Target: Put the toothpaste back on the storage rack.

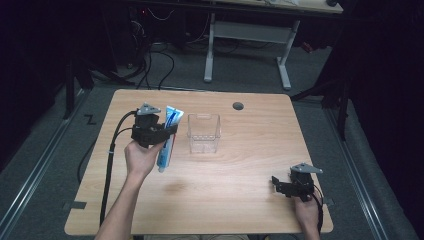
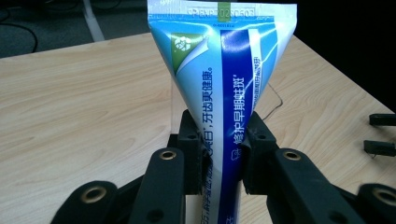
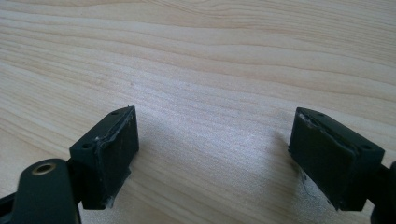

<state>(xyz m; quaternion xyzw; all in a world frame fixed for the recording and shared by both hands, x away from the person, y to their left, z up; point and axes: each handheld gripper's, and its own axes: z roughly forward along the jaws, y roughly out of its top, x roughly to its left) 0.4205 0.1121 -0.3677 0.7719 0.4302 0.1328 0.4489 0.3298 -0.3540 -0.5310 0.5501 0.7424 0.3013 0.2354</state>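
A blue and white toothpaste tube [image 1: 168, 137] hangs above the table's left half, its flat crimped end up and away from me. My left gripper [image 1: 159, 133] is shut on the tube's middle; in the left gripper view the black pads squeeze the tube [image 2: 223, 98] from both sides. A clear plastic box [image 1: 203, 132] stands open-topped just right of the tube, near the table's middle. My right gripper [image 1: 278, 186] rests low over the table's near right corner, open, with bare wood between its pads [image 3: 112, 149].
The wooden table [image 1: 235, 185] has a round grey cable hole [image 1: 238, 106] near its far edge. A black cable [image 1: 111, 155] trails from the left gripper down the table's left side. A desk frame and cables stand on the floor beyond.
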